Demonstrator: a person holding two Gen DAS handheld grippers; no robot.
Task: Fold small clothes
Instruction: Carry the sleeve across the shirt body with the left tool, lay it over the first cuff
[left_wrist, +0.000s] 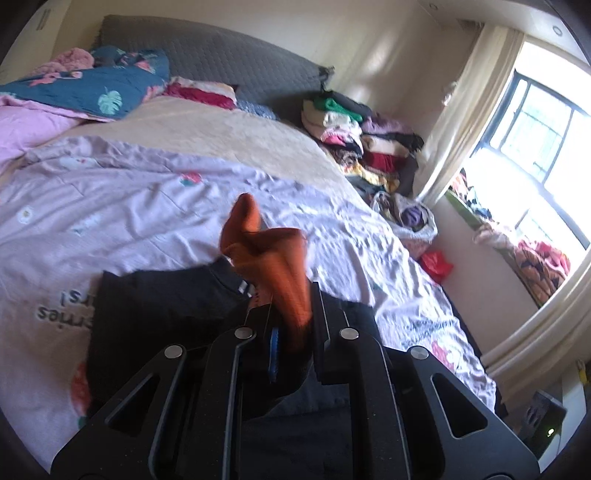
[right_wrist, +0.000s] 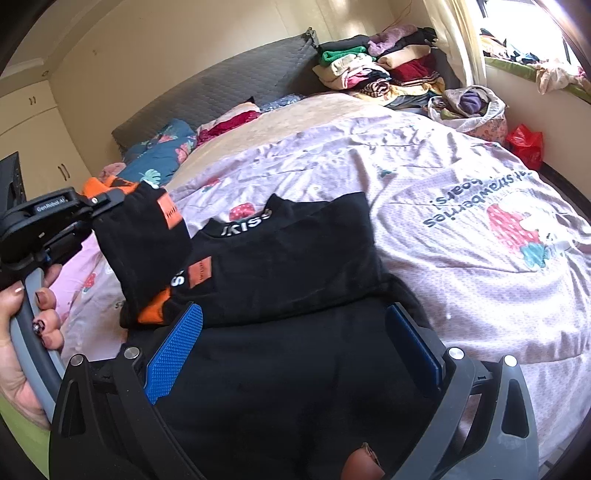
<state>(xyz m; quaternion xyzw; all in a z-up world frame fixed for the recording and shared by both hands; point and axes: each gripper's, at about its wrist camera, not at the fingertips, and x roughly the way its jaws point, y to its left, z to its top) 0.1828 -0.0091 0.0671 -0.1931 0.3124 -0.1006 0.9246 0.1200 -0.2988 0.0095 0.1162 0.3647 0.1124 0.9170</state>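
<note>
A black garment with white lettering at the collar (right_wrist: 288, 258) lies partly folded on the pink bedspread (right_wrist: 424, 177). My left gripper (left_wrist: 291, 306) is shut on its black sleeve with an orange cuff (left_wrist: 277, 258) and holds it lifted above the garment. In the right wrist view the left gripper (right_wrist: 55, 218) is at the left, the sleeve (right_wrist: 144, 243) hanging from it. My right gripper (right_wrist: 295, 336) is open, its blue pads (right_wrist: 177, 350) on either side of the garment's near part, low over the cloth. The garment also shows in the left wrist view (left_wrist: 159, 306).
A pile of folded clothes (right_wrist: 384, 70) stands at the bed's far right corner, beside a bag of clothes (right_wrist: 469, 107) and a red bag (right_wrist: 526, 144). Pillows and a blue floral quilt (left_wrist: 92, 85) lie by the grey headboard (left_wrist: 221, 59). A window (left_wrist: 535, 122) is on the right.
</note>
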